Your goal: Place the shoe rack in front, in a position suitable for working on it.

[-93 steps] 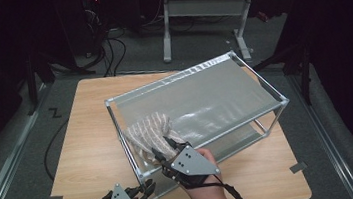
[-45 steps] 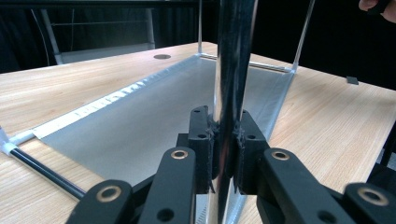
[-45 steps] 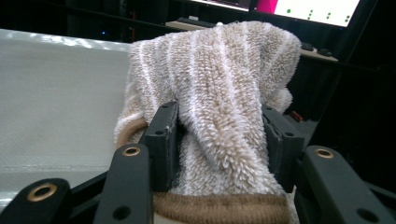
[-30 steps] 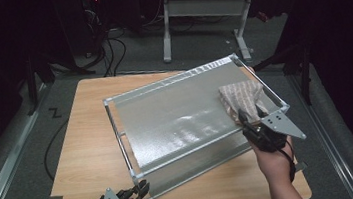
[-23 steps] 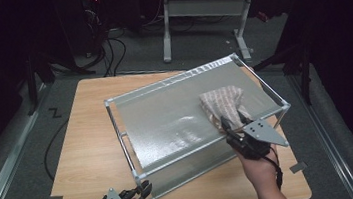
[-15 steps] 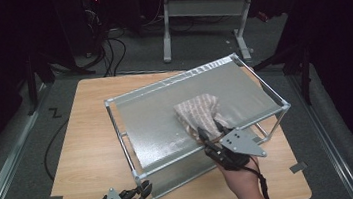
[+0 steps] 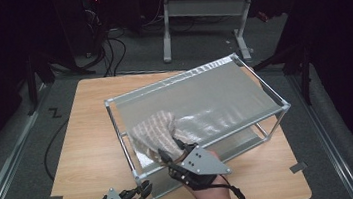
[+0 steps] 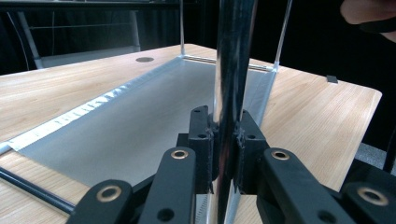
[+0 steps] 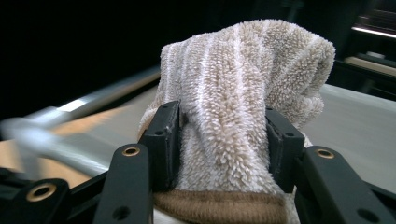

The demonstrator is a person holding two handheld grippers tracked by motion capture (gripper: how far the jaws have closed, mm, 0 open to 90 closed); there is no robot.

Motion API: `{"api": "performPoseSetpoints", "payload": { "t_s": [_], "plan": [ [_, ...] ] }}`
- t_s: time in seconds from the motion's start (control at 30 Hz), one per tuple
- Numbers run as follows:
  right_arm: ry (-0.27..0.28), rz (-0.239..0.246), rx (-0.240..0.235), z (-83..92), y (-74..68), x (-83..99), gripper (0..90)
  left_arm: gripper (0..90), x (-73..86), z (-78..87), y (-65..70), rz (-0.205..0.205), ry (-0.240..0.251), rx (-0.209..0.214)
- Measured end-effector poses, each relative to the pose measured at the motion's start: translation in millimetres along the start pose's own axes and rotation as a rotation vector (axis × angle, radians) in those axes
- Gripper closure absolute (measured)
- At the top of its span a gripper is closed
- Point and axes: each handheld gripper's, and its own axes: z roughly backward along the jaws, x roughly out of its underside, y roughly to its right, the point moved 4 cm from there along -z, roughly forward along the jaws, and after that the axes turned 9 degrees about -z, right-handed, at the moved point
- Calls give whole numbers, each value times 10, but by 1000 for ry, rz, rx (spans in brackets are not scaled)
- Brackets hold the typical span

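The towel (image 7: 154, 132) slid left across the glass top (image 7: 224, 91).

A dim lab: wooden table (image 7: 88, 139), floor cables (image 7: 103, 52), metal-legged bench (image 7: 205, 13).

High overhead view; gripper views close, perhaps sharing the frame (image 7: 200, 107).

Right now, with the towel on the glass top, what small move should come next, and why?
Probably sweep the towel toward the near left corner of the glass top; the right gripper clamps it there, while the left gripper grips the corner post.
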Motion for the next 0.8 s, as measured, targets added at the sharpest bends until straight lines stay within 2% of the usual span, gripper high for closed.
{"api": "performPoseSetpoints", "payload": {
  "t_s": [0.17, 0.23, 0.3, 0.4, 0.57, 0.8],
  "plan": [
    [6, 20, -77, -8, -289, -34, 543, 800, 0, 1, 0, 0, -1, 0],
    [6, 33, -80, -7, -359, -39, 543, 800, 0, 0, -1, 1, 1, 1],
    [7, 37, -78, -12, -370, -42, 543, 800, -1, 1, -2, 1, -1, 2],
    [0, 30, -79, -20, -337, -35, 542, 800, -2, 1, -3, 6, -3, 4],
    [-2, 28, -53, -8, -263, -18, 540, 800, -3, 2, -3, 4, -7, 3],
    [-8, 13, 25, 66, 59, 3, 540, 800, -3, 2, -2, 3, -6, 2]
  ]
}}
